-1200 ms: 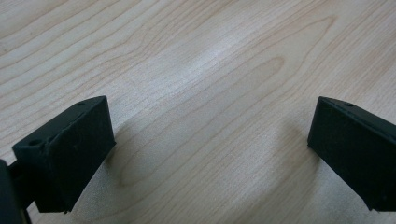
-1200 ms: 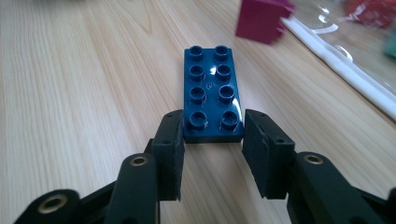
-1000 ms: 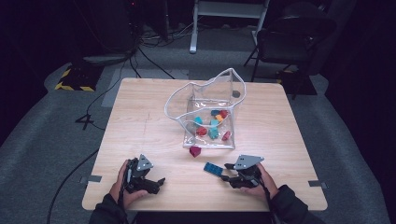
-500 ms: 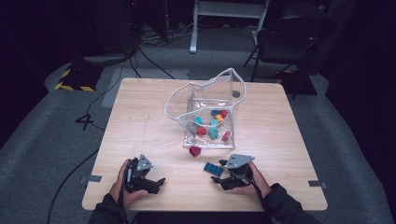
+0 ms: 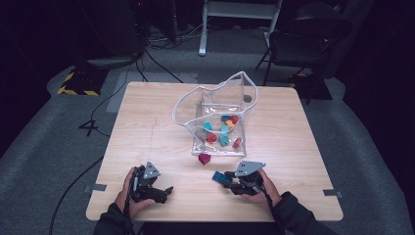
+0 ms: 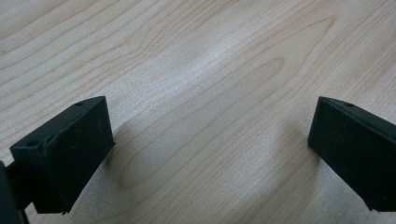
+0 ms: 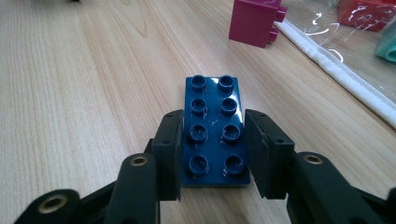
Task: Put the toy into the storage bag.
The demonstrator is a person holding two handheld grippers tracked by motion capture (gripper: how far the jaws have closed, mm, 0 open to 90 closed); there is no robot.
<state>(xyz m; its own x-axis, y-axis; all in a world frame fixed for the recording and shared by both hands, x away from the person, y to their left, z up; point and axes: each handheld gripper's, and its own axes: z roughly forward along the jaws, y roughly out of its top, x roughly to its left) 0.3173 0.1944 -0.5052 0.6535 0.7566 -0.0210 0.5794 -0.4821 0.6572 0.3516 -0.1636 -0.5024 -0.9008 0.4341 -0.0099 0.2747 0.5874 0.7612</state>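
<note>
The blue brick (image 7: 214, 133) lies flat on the surface (image 5: 161, 122), studs up, near the front edge and right of centre. The right claw (image 7: 212, 149) has just been closing; its jaws now stand narrow on the brick's two long sides, the pads touching or nearly touching it, and the brick rests on the wood. A magenta brick (image 7: 256, 21) sits near, beyond the blue one, just beside the white rim of a clear bag (image 5: 215, 98). The bag lies open at mid-surface and holds small red, teal, blue and orange pieces. The left claw (image 6: 205, 154) rests low over bare wood at the front left, jaws wide apart, with nothing between them. A chair (image 5: 308, 44) stands beyond the far edge.
</note>
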